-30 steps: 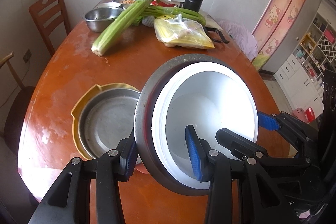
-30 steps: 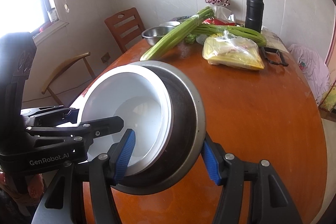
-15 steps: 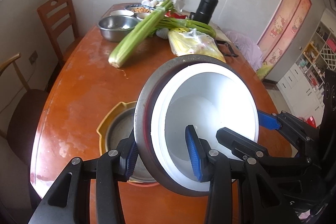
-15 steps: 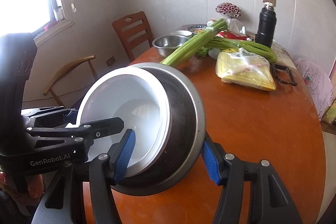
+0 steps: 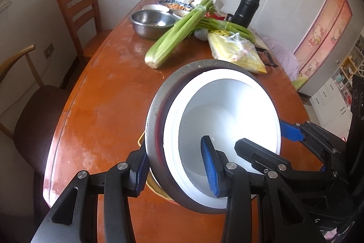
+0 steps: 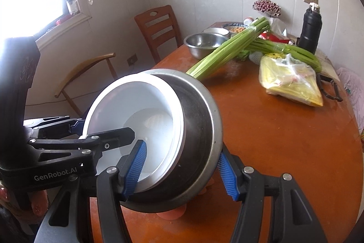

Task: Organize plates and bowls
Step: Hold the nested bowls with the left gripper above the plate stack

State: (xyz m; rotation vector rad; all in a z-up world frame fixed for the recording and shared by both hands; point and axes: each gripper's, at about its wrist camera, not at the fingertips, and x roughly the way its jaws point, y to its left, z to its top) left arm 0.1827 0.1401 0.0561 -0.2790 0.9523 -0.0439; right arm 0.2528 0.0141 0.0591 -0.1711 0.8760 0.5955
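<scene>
Both views have slid along the tabletop (image 5: 95, 120) since the earlier frames; the celery (image 5: 177, 33) and steel mixing bowl (image 5: 152, 23) now sit lower and bigger in the left wrist view, and the yellow dish w/ its metal plate (image 5: 142, 140), fully seen at lower left a sec ago, is now almost hidden behind the carried stack, only a yellow sliver showing at bottom centre. Stack = white bowl (image 5: 227, 120) nested in a metal bowl (image 5: 157, 111), centre of both views, tilted on edge, held clear of the tabletop; left tongs (image 5: 175, 165) are clamped across both rims, one pad outside the metal wall, one inside the white bowl; right tongs (image 6: 182, 167) pinch the opposite rim the same way, one pad in the white bowl, one on the metal outside. Risks, as I judge them: white bowl only sits loose in the metal one, so at this tilt it could slide out if either pad eases; smooth metal wall may slip in the pads; two hands drifting apart or twisting unevenly could wrench the rim free; setting down blind over the hidden dish could knock it or land off-centre; the bagged food (image 6: 293, 81) and celery are well apart, so low risk there.
</scene>
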